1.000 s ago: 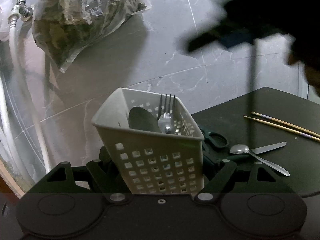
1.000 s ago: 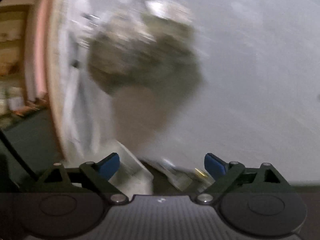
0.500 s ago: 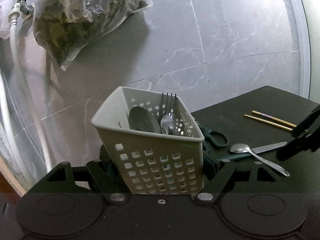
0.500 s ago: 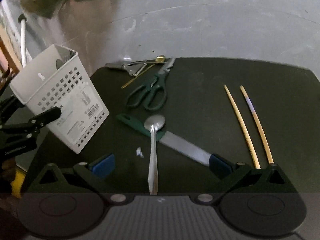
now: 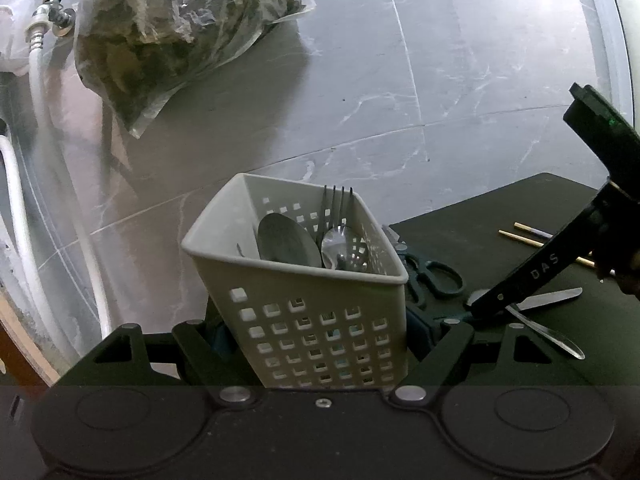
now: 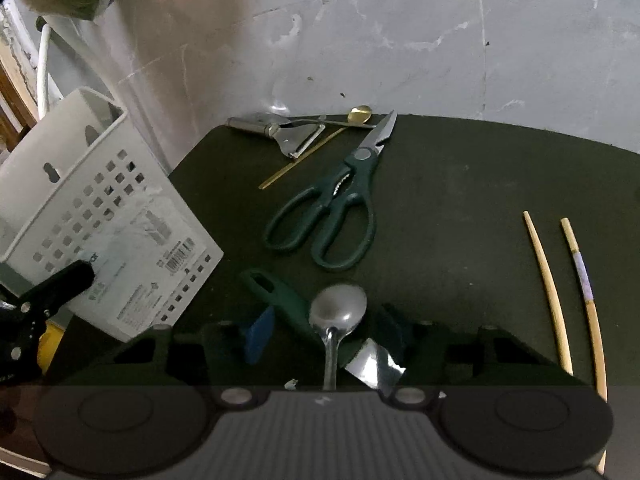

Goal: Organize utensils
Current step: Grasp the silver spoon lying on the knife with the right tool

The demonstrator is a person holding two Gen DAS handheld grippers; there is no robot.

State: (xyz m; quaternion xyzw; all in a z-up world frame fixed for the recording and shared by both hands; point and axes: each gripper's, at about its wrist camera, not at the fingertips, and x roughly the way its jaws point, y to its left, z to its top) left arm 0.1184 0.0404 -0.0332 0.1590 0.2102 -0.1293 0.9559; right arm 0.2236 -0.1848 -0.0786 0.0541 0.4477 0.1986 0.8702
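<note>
Left tongs [image 5: 316, 344] clamp a white perforated caddy [image 5: 304, 280] by its side walls, tilted, at the left edge of the dark surface [image 6: 460, 184]; inside it one fork [image 5: 336, 208] and two spoon bowls [image 5: 288, 240] show. Right tongs [image 6: 324, 332] are low over the surface, jaws part open and just been closing, straddling one steel spoon [image 6: 338, 312] that lies across a green-handled knife [image 6: 280, 300]; pads not yet pressing on either, as far as visible. Loose on the surface: one pair of green scissors [image 6: 332, 220] beyond the spoon, one metal peeler [image 6: 288, 136] at the far edge, one thin gold spoon [image 6: 316, 144] crossing under the peeler, two chopsticks [image 6: 552, 292] well apart to the right, lying side by side. In the left wrist view the right tongs' arm hides the spoon bowl and part of the knife blade. Off the surface: grey marble floor [image 5: 400, 100], one clear plastic bag [image 5: 172, 28] of dark leafy stuff, one tap [image 5: 52, 8] with a white hose [image 5: 24, 208] at the left.
</note>
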